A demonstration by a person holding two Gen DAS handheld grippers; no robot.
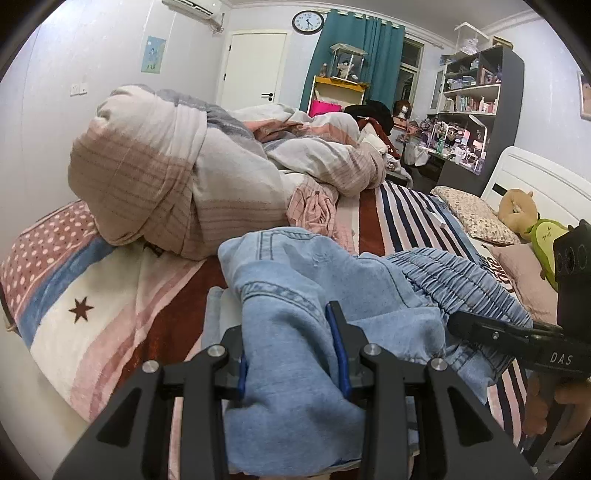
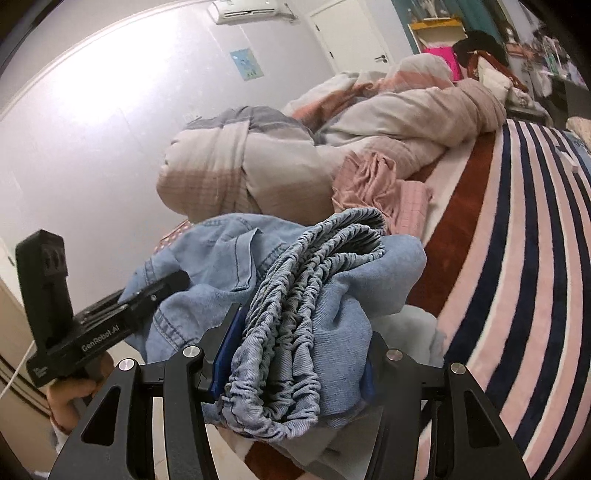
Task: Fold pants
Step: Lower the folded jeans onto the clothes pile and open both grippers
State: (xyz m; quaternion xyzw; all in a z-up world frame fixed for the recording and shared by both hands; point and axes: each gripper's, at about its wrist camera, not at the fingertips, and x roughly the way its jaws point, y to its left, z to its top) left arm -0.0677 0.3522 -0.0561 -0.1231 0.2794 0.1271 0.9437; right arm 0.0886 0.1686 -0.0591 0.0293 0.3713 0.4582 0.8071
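Black two-finger left gripper (image 1: 291,354): clamped on a bunched fold of the light-blue denim pants (image 1: 314,273). Black right gripper (image 2: 295,354): clamped on their gathered elastic waistband (image 2: 295,314). Pants hang bunched between both, above the striped bedspread (image 2: 517,258), near the rolled pink-and-grey duvet (image 1: 155,173).

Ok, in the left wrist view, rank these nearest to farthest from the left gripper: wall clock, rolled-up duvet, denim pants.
1. Denim pants, clamped in the left gripper.
2. Rolled-up duvet, on the bed, left of centre.
3. Wall clock, high on the far wall.
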